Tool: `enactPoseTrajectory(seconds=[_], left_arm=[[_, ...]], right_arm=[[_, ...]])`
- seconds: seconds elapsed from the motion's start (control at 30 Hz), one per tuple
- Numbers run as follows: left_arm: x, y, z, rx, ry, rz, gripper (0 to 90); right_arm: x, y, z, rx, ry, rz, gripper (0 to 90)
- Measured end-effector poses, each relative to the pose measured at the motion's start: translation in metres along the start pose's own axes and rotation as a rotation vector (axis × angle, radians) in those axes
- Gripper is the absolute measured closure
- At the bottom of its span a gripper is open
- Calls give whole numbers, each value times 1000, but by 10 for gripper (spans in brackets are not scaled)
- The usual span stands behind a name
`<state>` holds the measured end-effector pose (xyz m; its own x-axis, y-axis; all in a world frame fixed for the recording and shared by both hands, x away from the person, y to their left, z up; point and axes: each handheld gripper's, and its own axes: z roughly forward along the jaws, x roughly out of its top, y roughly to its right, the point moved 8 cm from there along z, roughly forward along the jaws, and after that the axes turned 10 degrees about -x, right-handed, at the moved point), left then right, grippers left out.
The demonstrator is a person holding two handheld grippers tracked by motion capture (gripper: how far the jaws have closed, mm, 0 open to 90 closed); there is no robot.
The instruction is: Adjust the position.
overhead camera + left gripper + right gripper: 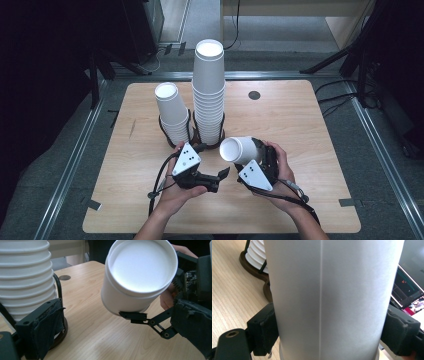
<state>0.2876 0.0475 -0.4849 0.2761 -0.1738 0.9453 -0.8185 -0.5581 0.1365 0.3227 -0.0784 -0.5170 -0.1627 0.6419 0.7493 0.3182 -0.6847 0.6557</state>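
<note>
Right gripper [248, 159] clamped on a single white paper cup [239, 149], held on its side just above the wooden table [300, 125], open mouth turned toward the left gripper [220, 176]. In the right gripper view, padded jaws pressed against both sides of the cup wall [324, 297], seam running straight up the middle. In the left gripper view, cup mouth [142, 265] wide and close, tilted, with the right gripper's linkage just under its rim. Left gripper empty, jaws spread well apart, just beside the cup and not touching it. Behind both, near the table's middle, a tall stack of cups [208, 95] in a dark ring holder, and just left of it a short stack of cups [171, 112] in a matching holder, the two holders touching. Tall stack close at the left edge of the left gripper view [27, 277]. Small dark round hole [254, 95] in the tabletop to the right of the stacks.
</note>
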Motion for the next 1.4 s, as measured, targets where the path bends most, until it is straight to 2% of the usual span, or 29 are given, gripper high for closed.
enactPoseTrajectory(seconds=[0.07, 0.1, 0.13, 0.23, 0.53, 0.73, 0.87, 0.93, 1.23, 1.4], left_arm=[[0, 1, 0, -6, 1, -3, 0], [0, 1, 0, -6, 1, -3, 0], [0, 2, 0, -12, 0, -6, 0], [0, 2, 1, -25, -6, -11, 0], [-2, 6, 3, -78, -23, -32, 0], [-3, 6, 4, -87, -35, -47, 0], [-4, 6, 4, -99, -40, -59, 1], [-4, 6, 5, -95, -43, -62, 31], [-4, 8, 6, -94, -52, -70, 60], [-4, 7, 7, -65, -64, -72, 106]], right_arm=[[1, -3, 0, 0, 12, -35, 135], [1, -3, 0, 0, 12, -35, 135], [1, -6, 0, 0, 16, -59, 136], [3, -10, 0, 3, 28, -89, 136], [4, -17, -1, 12, 56, -145, 135], [5, -19, -3, 13, 75, -188, 135], [7, -21, -5, 22, 91, -200, 135], [8, -22, -5, 23, 100, -205, 135], [11, -25, -7, 30, 109, -227, 134], [12, -25, -7, 27, 115, -231, 134]])
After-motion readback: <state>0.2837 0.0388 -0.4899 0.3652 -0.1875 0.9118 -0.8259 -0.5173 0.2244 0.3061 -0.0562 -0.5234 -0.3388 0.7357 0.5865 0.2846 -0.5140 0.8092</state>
